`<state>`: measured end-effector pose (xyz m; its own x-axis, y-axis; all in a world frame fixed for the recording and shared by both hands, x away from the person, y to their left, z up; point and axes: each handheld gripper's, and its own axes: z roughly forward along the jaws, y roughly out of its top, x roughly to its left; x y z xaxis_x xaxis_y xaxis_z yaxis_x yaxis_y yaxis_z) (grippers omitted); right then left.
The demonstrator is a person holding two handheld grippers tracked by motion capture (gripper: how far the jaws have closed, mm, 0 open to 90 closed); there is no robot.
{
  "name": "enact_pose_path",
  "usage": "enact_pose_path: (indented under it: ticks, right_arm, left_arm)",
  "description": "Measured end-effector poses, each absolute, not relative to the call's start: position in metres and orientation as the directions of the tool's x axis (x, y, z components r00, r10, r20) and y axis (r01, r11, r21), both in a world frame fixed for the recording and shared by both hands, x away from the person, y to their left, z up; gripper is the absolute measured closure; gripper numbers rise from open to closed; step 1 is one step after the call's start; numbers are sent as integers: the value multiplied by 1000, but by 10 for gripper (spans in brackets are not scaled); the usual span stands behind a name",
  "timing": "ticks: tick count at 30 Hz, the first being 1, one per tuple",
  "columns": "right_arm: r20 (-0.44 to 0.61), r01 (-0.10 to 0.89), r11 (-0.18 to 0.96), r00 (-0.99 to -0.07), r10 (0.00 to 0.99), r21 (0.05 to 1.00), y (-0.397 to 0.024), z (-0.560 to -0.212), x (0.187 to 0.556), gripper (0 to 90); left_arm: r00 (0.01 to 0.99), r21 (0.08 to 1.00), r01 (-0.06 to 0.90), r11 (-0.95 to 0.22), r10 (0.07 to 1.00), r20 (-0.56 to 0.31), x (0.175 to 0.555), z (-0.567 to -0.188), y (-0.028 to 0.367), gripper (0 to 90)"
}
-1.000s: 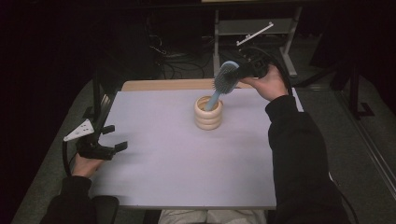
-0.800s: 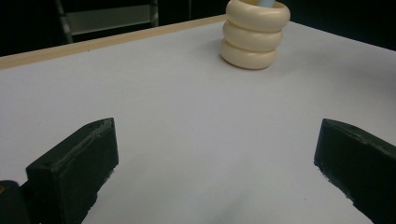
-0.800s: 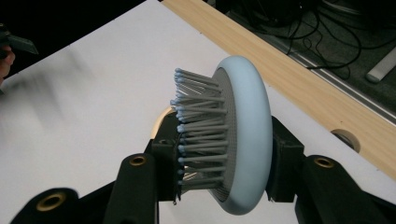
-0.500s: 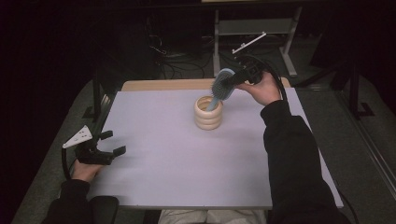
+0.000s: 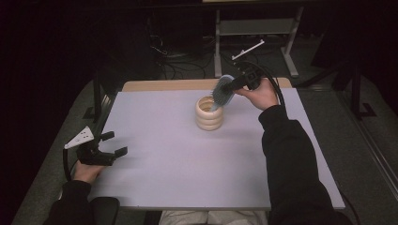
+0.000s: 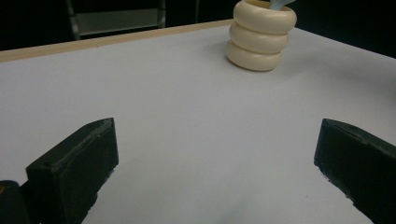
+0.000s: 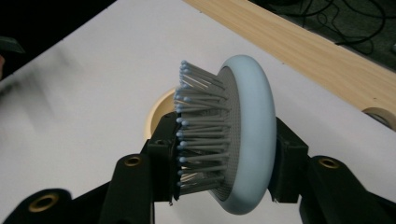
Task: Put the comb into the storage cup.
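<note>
- A dim lab or test room, set up for recording.
- A plain white-topped bench (image 5: 187,164) with a wooden edge.
- Loose cables (image 5: 180,63) on a dark carpeted floor.
- A grey metal stand (image 5: 256,28) behind.

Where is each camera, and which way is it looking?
High view: above the person's side, facing forward and down on the table; both forearms, left gripper and right gripper show.
Left gripper view: rides the left gripper, looking low across the table between its open jaws.
Right gripper view: rides the right gripper, looking down along its jaws, which have just been opening around the brush.
Shared: the holder and the brush handle going into it show in the high and left gripper views.
</note>
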<state>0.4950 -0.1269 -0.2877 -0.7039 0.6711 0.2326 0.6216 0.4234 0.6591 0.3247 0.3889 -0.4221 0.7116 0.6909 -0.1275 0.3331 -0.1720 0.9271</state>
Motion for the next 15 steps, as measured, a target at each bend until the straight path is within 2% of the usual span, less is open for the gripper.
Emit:
enact_pose_path:
  ticks: [6, 11, 15]
  right_arm:
    - [257, 634, 417, -701, 665, 652, -126, -293, 497, 371]
    - [244, 644, 424, -690, 681, 637, -126, -297, 498, 195]
    - [224, 624, 419, -695, 683, 660, -129, -299, 495, 150]
  left_arm:
    - [712, 928, 332, -168, 690, -130, 325, -421, 389, 0]
    - [714, 928, 330, -174, 689, -125, 325, -421, 388, 0]
    - [713, 923, 339, -181, 690, -126, 325, -422, 387, 0]
